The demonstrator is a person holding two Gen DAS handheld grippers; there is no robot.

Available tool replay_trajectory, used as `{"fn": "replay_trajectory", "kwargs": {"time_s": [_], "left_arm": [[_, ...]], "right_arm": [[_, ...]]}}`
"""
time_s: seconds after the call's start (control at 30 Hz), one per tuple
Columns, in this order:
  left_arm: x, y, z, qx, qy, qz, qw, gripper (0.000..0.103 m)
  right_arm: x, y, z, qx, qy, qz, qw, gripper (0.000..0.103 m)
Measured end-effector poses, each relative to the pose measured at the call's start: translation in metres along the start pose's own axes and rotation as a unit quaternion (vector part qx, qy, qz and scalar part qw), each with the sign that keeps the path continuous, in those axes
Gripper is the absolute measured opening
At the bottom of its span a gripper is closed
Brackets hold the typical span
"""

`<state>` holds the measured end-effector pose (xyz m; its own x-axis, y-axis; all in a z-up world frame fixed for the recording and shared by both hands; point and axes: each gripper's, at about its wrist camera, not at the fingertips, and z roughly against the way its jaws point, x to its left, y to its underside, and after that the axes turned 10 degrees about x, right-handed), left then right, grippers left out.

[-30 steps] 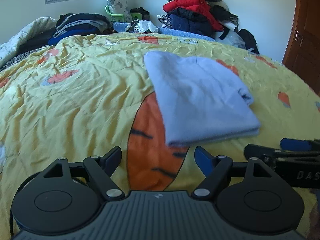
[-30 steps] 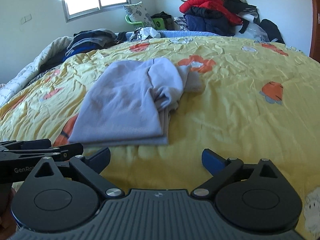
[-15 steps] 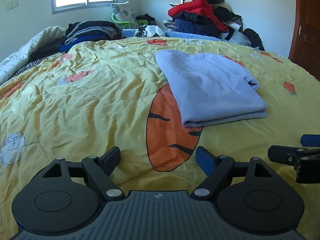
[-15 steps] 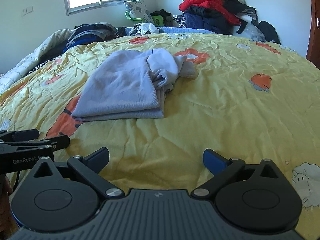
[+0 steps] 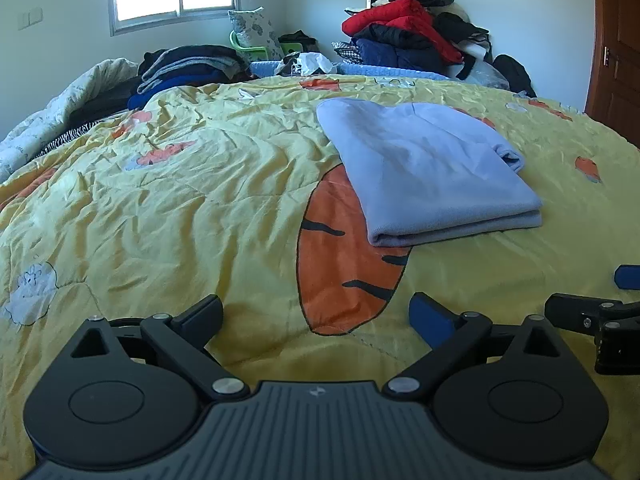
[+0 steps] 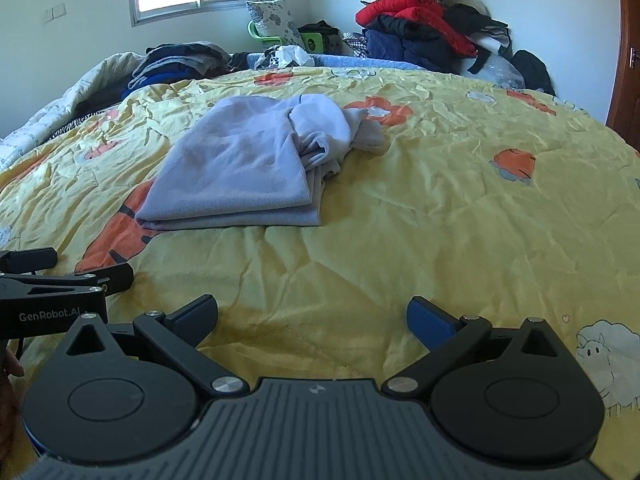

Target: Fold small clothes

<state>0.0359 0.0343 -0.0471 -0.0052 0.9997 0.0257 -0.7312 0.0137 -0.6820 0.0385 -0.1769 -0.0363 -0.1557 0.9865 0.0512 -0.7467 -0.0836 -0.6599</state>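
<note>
yellow bedspread (image 5: 200,208) with carrot print, clothes pile (image 5: 404,36) at far wall. folded lilac garment (image 5: 428,168) lies mid-bed, right of centre. left gripper (image 5: 316,312) near edge, jaws opening, nothing between. right gripper (image 6: 312,312) released, empty.

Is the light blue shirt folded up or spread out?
Folded: the light blue shirt lies in stacked layers on the yellow bedspread.
</note>
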Motion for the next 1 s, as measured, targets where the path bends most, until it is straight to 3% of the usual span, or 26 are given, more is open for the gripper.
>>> {"fn": "replay_trajectory", "kwargs": {"time_s": [0.47,1.0], "left_arm": [[0.0046,0.0015,-0.0015,0.004,0.009,0.009,0.9999,0.103],[0.0050,0.0014,-0.0017,0.004,0.011,0.011,0.9999,0.103]], "right_arm": [[0.0067,0.0038,-0.0044,0.000,0.026,0.020,0.999,0.103],[0.0056,0.0029,-0.0066,0.001,0.013,0.026,1.000,0.103]]}}
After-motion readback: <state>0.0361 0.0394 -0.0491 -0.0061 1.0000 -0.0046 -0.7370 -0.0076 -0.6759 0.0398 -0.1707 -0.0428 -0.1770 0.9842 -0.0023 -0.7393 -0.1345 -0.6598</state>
